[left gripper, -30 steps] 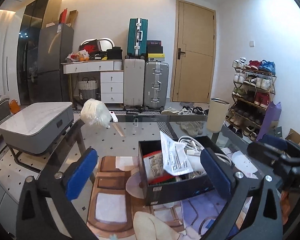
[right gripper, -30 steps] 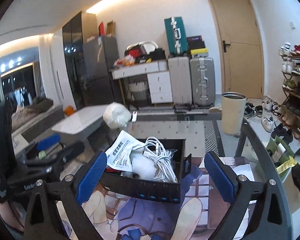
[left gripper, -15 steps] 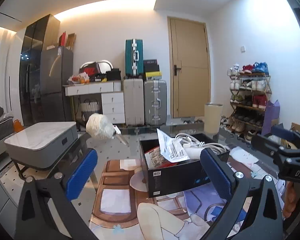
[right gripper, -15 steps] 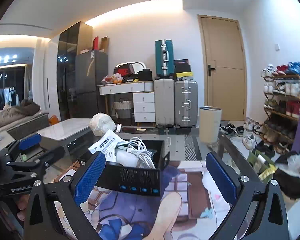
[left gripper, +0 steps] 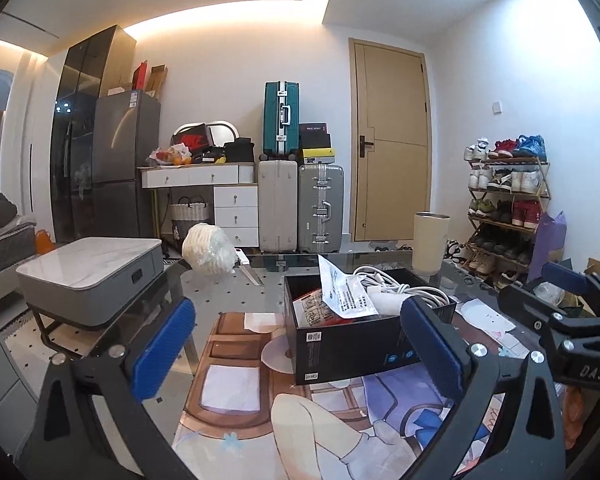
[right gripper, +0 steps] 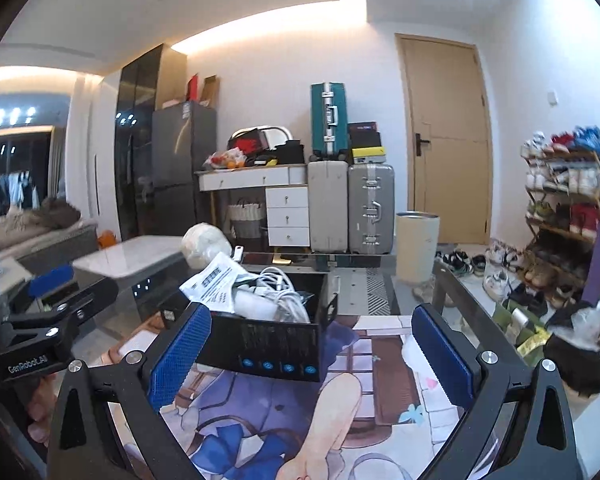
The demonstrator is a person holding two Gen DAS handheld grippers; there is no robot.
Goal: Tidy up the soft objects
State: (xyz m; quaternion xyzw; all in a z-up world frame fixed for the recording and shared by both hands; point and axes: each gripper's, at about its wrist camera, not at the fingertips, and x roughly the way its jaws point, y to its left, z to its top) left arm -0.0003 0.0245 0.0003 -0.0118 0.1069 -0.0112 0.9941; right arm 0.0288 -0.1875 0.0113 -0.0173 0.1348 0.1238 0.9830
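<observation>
Both grippers [left gripper: 296,344] [right gripper: 312,348] now level, lower.

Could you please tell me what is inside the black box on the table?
The black box holds a folded printed paper, a coiled white cable and a red-and-white packet. Whatever lies beneath these is covered and cannot be seen.

I read "GenRobot.AI" in white on the black body of the left gripper [right gripper: 44,312], seen from my right wrist camera. On the right gripper [left gripper: 572,300], from my left wrist camera, I make out the white letters "DAS", cut off at the frame edge. The paper leaflet [left gripper: 346,294] in the black box [left gripper: 340,350] carries dense print, too small for me to read, and so are the box's label and icons
</observation>
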